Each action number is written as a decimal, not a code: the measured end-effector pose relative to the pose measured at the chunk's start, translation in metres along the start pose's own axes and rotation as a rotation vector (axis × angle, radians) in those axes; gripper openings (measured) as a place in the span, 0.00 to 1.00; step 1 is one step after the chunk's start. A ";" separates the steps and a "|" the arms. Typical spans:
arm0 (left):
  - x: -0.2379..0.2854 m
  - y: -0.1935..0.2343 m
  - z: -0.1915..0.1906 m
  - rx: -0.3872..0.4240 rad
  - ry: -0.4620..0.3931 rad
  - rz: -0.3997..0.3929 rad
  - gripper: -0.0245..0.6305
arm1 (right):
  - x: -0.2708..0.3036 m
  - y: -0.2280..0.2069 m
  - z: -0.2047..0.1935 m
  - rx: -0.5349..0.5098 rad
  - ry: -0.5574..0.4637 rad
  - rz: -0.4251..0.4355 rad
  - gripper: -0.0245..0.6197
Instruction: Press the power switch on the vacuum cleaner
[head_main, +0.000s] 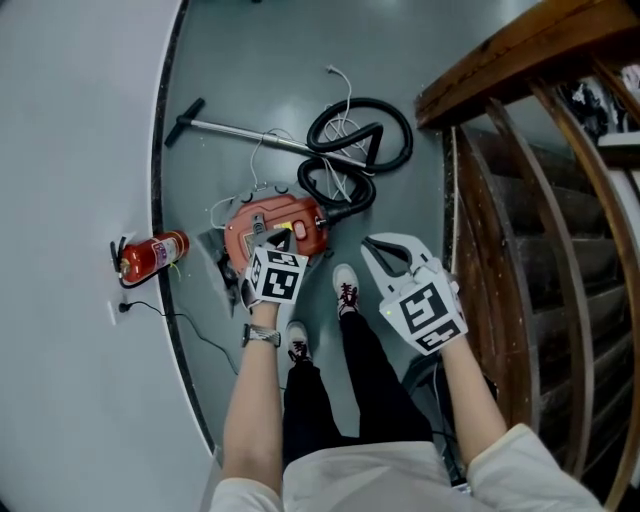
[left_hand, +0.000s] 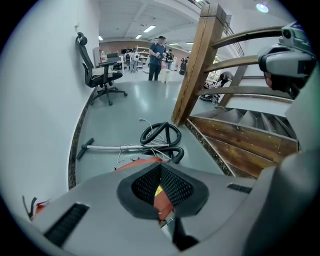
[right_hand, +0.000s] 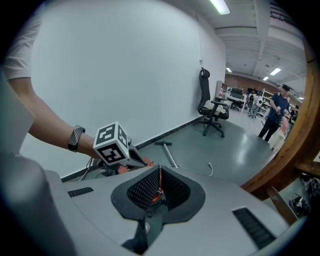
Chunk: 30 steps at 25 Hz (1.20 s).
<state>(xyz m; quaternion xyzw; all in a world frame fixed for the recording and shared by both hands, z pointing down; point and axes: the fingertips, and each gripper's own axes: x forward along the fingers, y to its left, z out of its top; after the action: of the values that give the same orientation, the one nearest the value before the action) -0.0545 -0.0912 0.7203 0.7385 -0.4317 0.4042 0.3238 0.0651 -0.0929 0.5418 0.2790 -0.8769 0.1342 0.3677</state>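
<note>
The orange vacuum cleaner (head_main: 292, 222) lies on the grey floor by the curved wall, its black hose (head_main: 352, 150) coiled behind it and its metal wand (head_main: 240, 128) stretched out to the left. My left gripper (head_main: 279, 238) hovers just above the vacuum's near end, shut with nothing between its jaws. In the left gripper view the orange body (left_hand: 146, 160) shows just past the closed jaws (left_hand: 161, 168). My right gripper (head_main: 373, 244) hangs to the right of the vacuum, apart from it, also shut and empty (right_hand: 160, 171). I cannot make out the power switch.
A red fire extinguisher (head_main: 152, 254) stands against the white wall (head_main: 70, 150) at the left. A wooden staircase (head_main: 520, 70) borders the right side. A white cord (head_main: 345, 95) trails over the hose. Far down the hall are an office chair (left_hand: 102, 75) and a person (left_hand: 158, 57).
</note>
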 end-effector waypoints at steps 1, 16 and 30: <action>-0.008 -0.004 0.003 0.008 -0.004 0.000 0.04 | -0.003 0.001 0.001 -0.001 0.000 -0.004 0.09; -0.127 -0.010 0.024 0.006 -0.137 0.061 0.04 | -0.056 0.032 0.046 -0.018 -0.070 -0.049 0.09; -0.217 -0.030 0.036 0.045 -0.254 0.088 0.04 | -0.113 0.049 0.077 -0.015 -0.154 -0.125 0.09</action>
<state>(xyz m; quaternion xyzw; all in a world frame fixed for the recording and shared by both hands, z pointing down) -0.0816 -0.0268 0.5098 0.7711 -0.4919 0.3309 0.2322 0.0575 -0.0430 0.4060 0.3397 -0.8846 0.0825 0.3087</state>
